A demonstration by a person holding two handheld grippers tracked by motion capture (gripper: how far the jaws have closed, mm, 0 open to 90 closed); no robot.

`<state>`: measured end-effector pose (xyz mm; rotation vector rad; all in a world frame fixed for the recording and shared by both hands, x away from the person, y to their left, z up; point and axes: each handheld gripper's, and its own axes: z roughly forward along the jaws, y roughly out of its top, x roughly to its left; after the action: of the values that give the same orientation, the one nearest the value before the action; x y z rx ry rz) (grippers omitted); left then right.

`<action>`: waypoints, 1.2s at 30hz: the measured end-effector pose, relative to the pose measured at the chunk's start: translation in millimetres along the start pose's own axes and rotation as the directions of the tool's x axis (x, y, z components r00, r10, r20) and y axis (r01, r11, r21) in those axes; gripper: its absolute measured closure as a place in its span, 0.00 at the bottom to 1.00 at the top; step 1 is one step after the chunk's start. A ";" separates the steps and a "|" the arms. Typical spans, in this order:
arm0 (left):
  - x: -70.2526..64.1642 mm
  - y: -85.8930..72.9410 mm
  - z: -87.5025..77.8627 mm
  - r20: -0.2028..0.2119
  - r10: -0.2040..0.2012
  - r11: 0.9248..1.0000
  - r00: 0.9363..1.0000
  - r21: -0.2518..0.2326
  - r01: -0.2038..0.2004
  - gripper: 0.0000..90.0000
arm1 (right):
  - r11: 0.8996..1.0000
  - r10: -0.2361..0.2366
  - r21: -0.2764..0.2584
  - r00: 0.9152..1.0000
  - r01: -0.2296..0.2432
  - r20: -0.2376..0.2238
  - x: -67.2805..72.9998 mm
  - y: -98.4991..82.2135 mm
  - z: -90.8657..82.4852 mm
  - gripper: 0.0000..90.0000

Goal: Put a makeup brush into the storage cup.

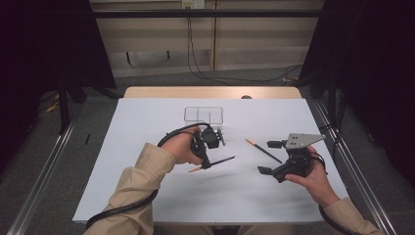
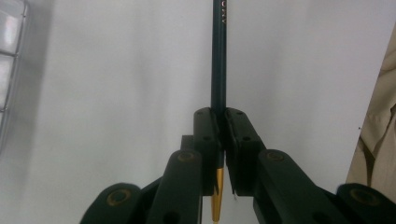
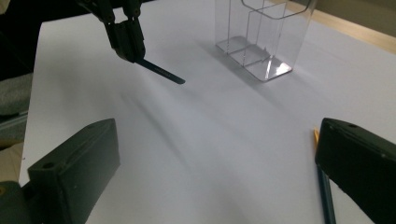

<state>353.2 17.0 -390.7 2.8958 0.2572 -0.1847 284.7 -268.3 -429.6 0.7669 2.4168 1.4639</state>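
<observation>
Fingers (image 2: 205,135) of the left gripper (image 1: 204,161) clamping a dark pencil (image 1: 219,162) above the bench (image 1: 147,117); right gripper (image 1: 272,157) gaping wide beside a second pencil (image 1: 263,150). Probably carrying toward the clear holder (image 1: 203,115), needing tilting upright next

Left gripper (image 1: 208,159) hangs over the table, jaws clamped tight, forearm angled in from bottom left. Right gripper (image 1: 270,157) sits lower right, jaws spread wide, pointing left.
</observation>
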 end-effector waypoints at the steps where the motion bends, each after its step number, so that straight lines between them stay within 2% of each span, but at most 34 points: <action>1: -0.3 0.5 1.1 0.002 0.002 1.000 1.000 0.000 -0.002 0.93 | 1.000 -0.011 0.014 1.000 0.011 0.000 0.5 1.6 1.2 0.00; 5: -1.5 4.2 4.6 0.006 0.011 1.000 1.000 0.003 -0.011 0.93 | 0.997 -0.026 0.070 0.999 0.027 -0.021 2.0 7.8 7.5 0.00; 11: -2.4 10.5 7.3 0.010 0.023 1.000 1.000 0.006 -0.023 0.93 | 0.985 -0.059 0.159 0.998 0.064 -0.038 2.3 17.2 19.0 0.00; 19: -2.4 14.9 6.9 0.021 0.032 0.999 0.999 0.001 -0.032 0.93 | 0.972 -0.074 0.218 0.994 0.089 -0.077 1.0 27.8 30.7 0.03; 21: -2.6 15.5 6.0 0.023 0.033 0.999 0.999 -0.002 -0.033 0.93 | 0.969 -0.077 0.226 0.993 0.097 -0.094 1.2 30.0 33.5 0.06; 22: -3.7 15.9 6.3 0.027 0.020 1.000 0.999 -0.011 -0.020 0.93 | 0.968 -0.079 0.228 0.992 0.100 -0.100 1.5 30.8 34.6 0.09; 24: -3.3 16.9 5.5 0.023 0.039 0.999 0.999 0.002 -0.039 0.93 | 0.964 -0.090 0.238 0.987 0.120 -0.134 2.5 33.2 38.5 0.17; 26: -3.8 17.6 4.9 0.029 0.034 0.999 0.999 -0.003 -0.034 0.93 | 0.961 -0.096 0.242 0.983 0.133 -0.159 3.7 34.9 42.5 0.21; 33: -4.3 20.0 5.5 0.040 0.044 0.999 0.998 -0.005 -0.044 0.93 | 0.948 -0.128 0.264 0.972 0.179 -0.199 6.9 39.5 55.2 0.38; 36: -4.5 22.1 5.7 0.042 0.053 0.999 0.998 0.000 -0.053 0.93 | 0.939 -0.159 0.269 0.963 0.216 -0.219 8.3 41.6 59.9 0.49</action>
<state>352.4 -6.2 -390.8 2.8928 0.1727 -0.2362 317.1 -202.9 -421.6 0.4425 2.8066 1.1742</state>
